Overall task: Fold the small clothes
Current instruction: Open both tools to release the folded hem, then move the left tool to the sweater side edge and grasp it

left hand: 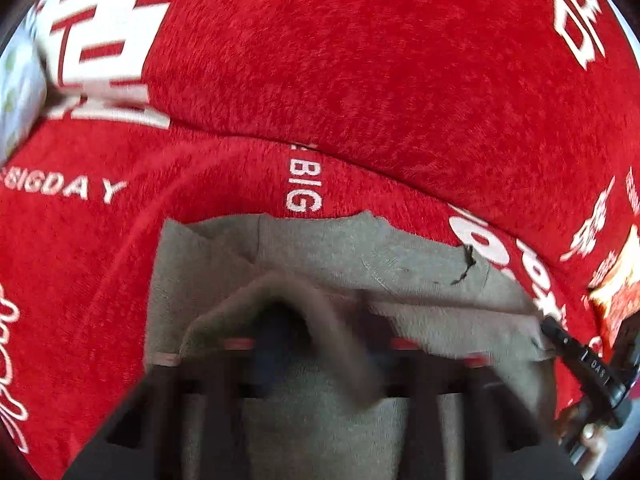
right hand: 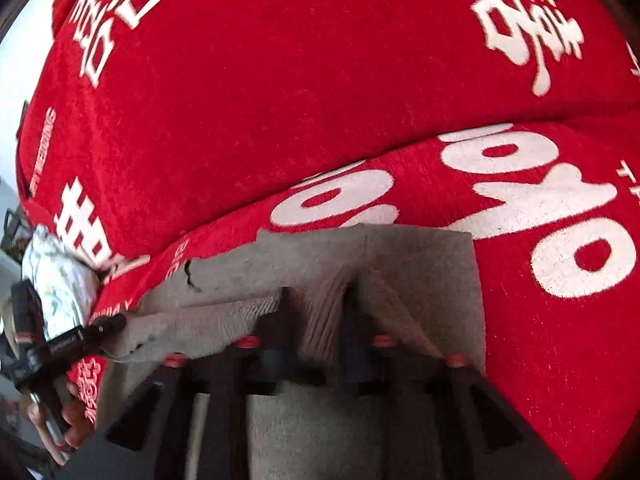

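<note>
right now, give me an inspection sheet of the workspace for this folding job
surface: red cover with white lettering, a crease running across it
job's things: grey garment lying partly folded on the cover, one fold raised between the right gripper's fingers
clutter: white patterned cloth at the cover's far left
grippers: left gripper blurred, jaws apart over a grey fold; right gripper jaws apart, a ridge of cloth between them, grip unclear
cables: nothing seen
surroundings: a hand holding the left gripper's handle; pale floor beyond the cover

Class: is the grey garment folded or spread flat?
Folded: the grey garment lies doubled on the red blanket, one layer's edge crossing another.
</note>
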Action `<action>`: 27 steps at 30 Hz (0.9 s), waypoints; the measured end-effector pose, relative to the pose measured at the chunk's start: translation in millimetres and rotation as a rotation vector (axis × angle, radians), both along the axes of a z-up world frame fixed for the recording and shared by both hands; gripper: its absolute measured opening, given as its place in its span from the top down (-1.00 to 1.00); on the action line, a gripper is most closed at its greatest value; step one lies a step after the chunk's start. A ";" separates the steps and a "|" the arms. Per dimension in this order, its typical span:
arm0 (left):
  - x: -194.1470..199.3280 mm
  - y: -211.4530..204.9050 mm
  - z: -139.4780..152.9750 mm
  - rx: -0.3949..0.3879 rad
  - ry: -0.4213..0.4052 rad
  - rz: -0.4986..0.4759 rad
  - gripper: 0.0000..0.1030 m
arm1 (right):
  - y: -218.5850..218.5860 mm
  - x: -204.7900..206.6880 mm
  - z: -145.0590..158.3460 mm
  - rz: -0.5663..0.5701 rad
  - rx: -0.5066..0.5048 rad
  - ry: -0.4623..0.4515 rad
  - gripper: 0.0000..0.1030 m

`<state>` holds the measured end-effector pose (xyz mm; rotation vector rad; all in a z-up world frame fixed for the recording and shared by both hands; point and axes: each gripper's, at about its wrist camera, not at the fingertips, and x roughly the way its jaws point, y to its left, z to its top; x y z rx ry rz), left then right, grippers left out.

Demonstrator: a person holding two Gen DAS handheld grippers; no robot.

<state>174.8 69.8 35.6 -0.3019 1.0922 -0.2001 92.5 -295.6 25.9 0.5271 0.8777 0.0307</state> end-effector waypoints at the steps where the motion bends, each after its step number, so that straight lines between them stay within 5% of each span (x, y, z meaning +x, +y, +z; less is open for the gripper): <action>1: -0.8 4.1 0.2 -0.016 -0.018 0.027 -0.62 | -2.4 -1.0 1.5 -0.023 -0.001 -0.020 -0.55; 3: -4.6 13.9 5.7 -0.025 -0.076 0.102 -0.66 | -5.6 -6.2 8.7 -0.085 -0.033 -0.063 -0.80; 8: -11.7 22.0 21.8 -0.075 -0.132 0.051 -0.66 | 3.2 -9.2 22.9 -0.023 -0.102 -0.077 -0.80; 14: -5.1 -46.1 2.9 0.197 -0.090 -0.146 -0.66 | 63.9 26.1 8.9 0.210 -0.296 0.030 -0.80; 17: 14.4 -42.5 -25.7 0.323 -0.020 -0.113 -0.66 | 66.7 43.7 -13.7 0.196 -0.390 0.150 -0.80; 19: 17.2 -33.7 -34.9 0.325 -0.010 -0.116 -0.66 | 51.5 41.6 -20.4 0.147 -0.392 0.164 -0.79; 21: 13.6 -27.8 -34.2 0.404 -0.039 -0.090 -0.67 | 38.7 36.5 -19.0 0.106 -0.371 0.164 -0.79; 24: 2.4 -11.6 -24.7 0.352 -0.033 -0.036 -0.66 | 37.0 22.9 -6.6 0.021 -0.454 0.164 -0.80; 27: -30.7 -16.3 -10.1 0.243 -0.088 -0.054 -0.66 | 60.0 -5.8 10.1 0.078 -0.369 0.060 -0.80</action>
